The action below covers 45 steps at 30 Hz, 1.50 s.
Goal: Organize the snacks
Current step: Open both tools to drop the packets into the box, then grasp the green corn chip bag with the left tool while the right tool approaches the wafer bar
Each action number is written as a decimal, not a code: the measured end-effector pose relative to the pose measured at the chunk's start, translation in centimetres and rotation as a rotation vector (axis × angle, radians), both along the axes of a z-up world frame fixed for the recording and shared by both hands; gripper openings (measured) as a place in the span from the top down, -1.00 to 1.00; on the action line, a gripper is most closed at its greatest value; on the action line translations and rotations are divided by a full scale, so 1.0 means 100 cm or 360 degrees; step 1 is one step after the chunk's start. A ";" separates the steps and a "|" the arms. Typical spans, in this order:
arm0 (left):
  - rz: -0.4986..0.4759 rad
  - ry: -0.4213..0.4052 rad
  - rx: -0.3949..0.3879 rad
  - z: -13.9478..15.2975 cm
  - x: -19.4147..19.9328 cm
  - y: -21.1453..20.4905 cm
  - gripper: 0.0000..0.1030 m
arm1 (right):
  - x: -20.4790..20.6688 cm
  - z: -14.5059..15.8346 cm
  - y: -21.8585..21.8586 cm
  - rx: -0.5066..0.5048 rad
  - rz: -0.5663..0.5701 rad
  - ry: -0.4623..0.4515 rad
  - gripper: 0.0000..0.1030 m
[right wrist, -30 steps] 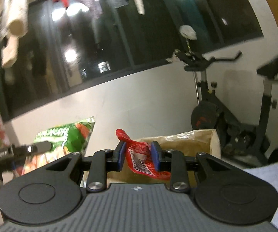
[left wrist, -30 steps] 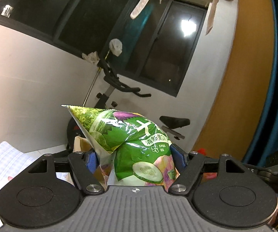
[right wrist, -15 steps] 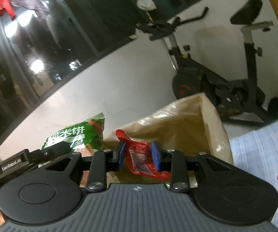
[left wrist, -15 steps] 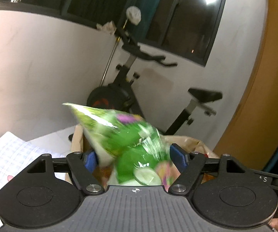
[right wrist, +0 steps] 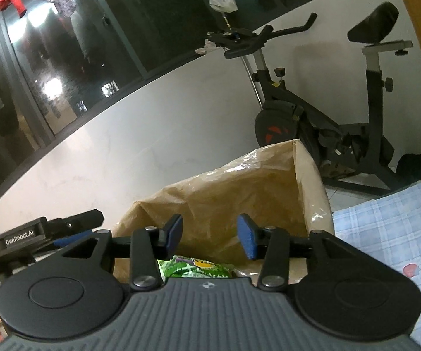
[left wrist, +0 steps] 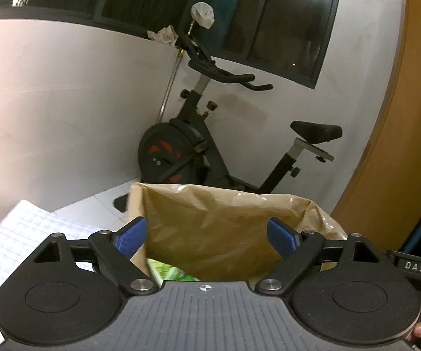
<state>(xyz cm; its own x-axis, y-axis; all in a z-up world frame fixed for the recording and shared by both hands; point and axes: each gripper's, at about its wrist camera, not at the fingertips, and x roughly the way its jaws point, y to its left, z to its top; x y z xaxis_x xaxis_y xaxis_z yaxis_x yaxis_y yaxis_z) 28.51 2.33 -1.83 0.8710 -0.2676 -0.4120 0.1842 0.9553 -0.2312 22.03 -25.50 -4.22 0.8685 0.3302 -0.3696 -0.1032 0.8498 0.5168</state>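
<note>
Both snack packets have left the jaws since a second ago: the left gripper [left wrist: 207, 235] and right gripper [right wrist: 209, 235] gape wide and empty over the brown paper bag [left wrist: 210, 222], the green snack packet [right wrist: 195, 269] lying inside.

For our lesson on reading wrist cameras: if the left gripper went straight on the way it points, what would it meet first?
Probably the far inner wall of the brown paper bag, which fills the gap ahead of the open left gripper; depth is hard to judge.
</note>
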 end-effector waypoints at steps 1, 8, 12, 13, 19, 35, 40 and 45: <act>0.0008 -0.0004 0.0009 0.002 -0.004 0.003 -0.76 | -0.002 0.001 0.001 -0.0023 0.0006 0.0005 0.10; 0.0095 -0.0033 0.0075 0.020 -0.026 0.025 -0.76 | -0.020 0.010 0.005 -0.0260 -0.0040 0.0052 -0.20; 0.0128 -0.0035 0.0117 0.026 -0.037 0.033 -0.76 | -0.031 0.012 0.007 -0.0390 -0.0091 0.0080 -0.42; 0.0130 -0.0032 0.0122 0.026 -0.039 0.034 -0.76 | -0.035 0.012 0.007 -0.0399 -0.0092 0.0076 -0.49; 0.0135 -0.0028 0.0167 0.029 -0.055 0.039 -0.83 | -0.053 0.012 0.007 -0.0459 -0.0140 0.0085 -0.95; 0.0073 0.0009 0.0257 0.018 -0.107 0.057 -0.85 | -0.101 0.003 0.020 -0.0493 -0.0046 0.0022 -0.99; 0.0055 0.0055 0.0242 0.007 -0.123 0.065 -0.85 | -0.117 -0.001 0.021 -0.0445 -0.0036 0.0004 -0.99; 0.0034 0.0086 0.0224 -0.010 -0.141 0.065 -0.85 | -0.132 -0.013 0.025 -0.0419 -0.0038 0.0034 -0.99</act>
